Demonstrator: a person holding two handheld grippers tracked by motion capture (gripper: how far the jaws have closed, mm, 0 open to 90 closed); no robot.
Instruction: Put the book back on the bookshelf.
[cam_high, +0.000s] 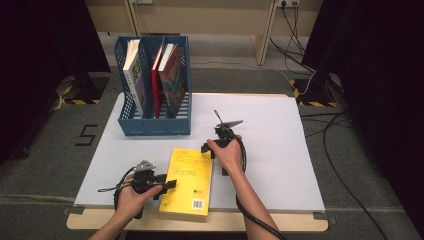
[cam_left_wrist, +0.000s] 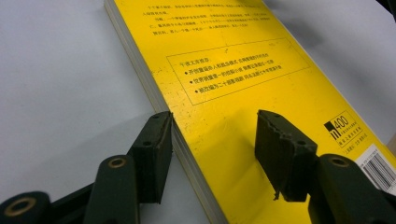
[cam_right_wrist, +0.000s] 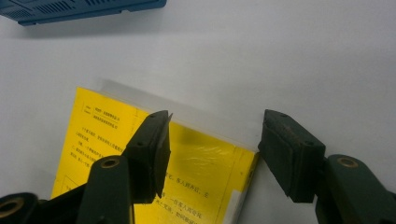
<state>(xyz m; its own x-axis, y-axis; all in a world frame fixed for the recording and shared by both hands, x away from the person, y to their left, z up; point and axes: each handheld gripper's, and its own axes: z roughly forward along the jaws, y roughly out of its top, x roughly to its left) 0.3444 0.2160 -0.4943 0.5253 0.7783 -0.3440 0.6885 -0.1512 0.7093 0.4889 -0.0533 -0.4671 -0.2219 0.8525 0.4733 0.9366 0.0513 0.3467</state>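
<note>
Yellow book (cam_high: 189, 181) flat on table (cam_high: 280, 150), not lifted. Left gripper (cam_high: 167, 184) open, jaws straddling its long edge. Right gripper (cam_right_wrist: 212, 140) open over far corner. Grab and move into blue file rack (cam_high: 152, 125) beyond grippers pending.

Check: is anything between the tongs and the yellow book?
Nothing visible. The left tongs stand open across the yellow book at its left edge; the right tongs stand open over its far right corner. No other object lies between.
</note>
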